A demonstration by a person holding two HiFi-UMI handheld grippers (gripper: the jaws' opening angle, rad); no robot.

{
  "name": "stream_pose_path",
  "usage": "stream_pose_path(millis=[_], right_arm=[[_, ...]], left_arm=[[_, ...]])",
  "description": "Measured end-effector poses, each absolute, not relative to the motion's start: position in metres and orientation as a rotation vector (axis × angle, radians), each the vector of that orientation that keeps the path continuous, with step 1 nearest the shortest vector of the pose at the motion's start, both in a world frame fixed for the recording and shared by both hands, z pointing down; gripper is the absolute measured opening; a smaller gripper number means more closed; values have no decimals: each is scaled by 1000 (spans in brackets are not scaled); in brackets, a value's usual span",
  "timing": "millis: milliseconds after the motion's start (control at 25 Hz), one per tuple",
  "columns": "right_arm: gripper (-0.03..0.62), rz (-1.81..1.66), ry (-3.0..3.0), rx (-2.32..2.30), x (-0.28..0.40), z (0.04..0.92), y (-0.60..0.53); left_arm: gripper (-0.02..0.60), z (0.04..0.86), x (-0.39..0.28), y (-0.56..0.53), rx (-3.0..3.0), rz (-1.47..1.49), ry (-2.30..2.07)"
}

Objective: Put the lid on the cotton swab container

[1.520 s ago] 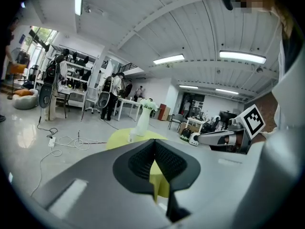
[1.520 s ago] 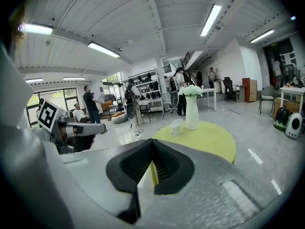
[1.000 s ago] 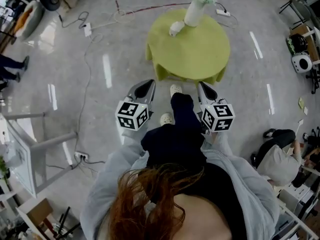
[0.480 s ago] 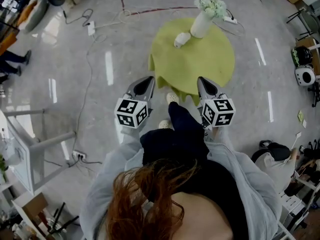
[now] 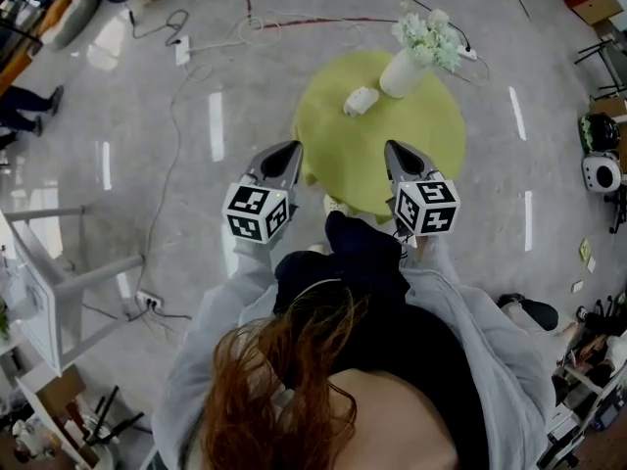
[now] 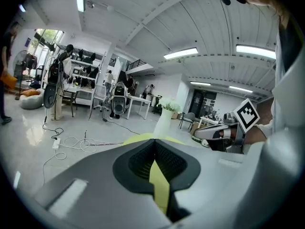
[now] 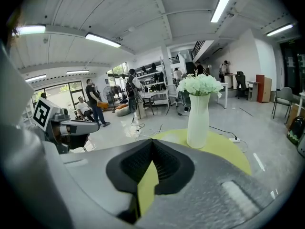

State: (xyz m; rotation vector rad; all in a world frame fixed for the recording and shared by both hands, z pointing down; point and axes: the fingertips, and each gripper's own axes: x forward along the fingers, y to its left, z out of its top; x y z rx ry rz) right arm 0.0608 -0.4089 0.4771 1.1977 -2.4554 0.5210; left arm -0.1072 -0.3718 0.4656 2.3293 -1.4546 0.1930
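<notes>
A small white cotton swab container point(image 5: 361, 100) lies on the round table with the yellow-green cloth point(image 5: 431, 135), left of a white vase of flowers point(image 5: 409, 65). I cannot make out a separate lid. My left gripper point(image 5: 291, 148) hangs at the table's near left edge, shut and holding nothing. At the near edge my right gripper point(image 5: 393, 148) is also shut and holds nothing. In the left gripper view the left gripper point(image 6: 154, 142) points at the vase point(image 6: 164, 120). In the right gripper view the right gripper point(image 7: 151, 141) hides the container, and the vase point(image 7: 198, 123) stands behind it.
The person's legs and shoes stand at the table's near edge point(image 5: 338, 207). Cables and a power strip point(image 5: 182, 49) lie on the floor at the far left. A white frame stand point(image 5: 59, 282) is at the left. Other people and desks fill the background point(image 7: 93, 104).
The person has stepped toward the table. It has drawn nearer, and both grippers now reach its near edge, still shut.
</notes>
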Motion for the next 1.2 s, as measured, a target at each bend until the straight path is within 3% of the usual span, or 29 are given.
stream_pose_path(millis=[1200], right_arm=[[2,471,-2273,937,27,565,-519]], left_arm=[[17,486,-146,-401,2115,162,-1605]])
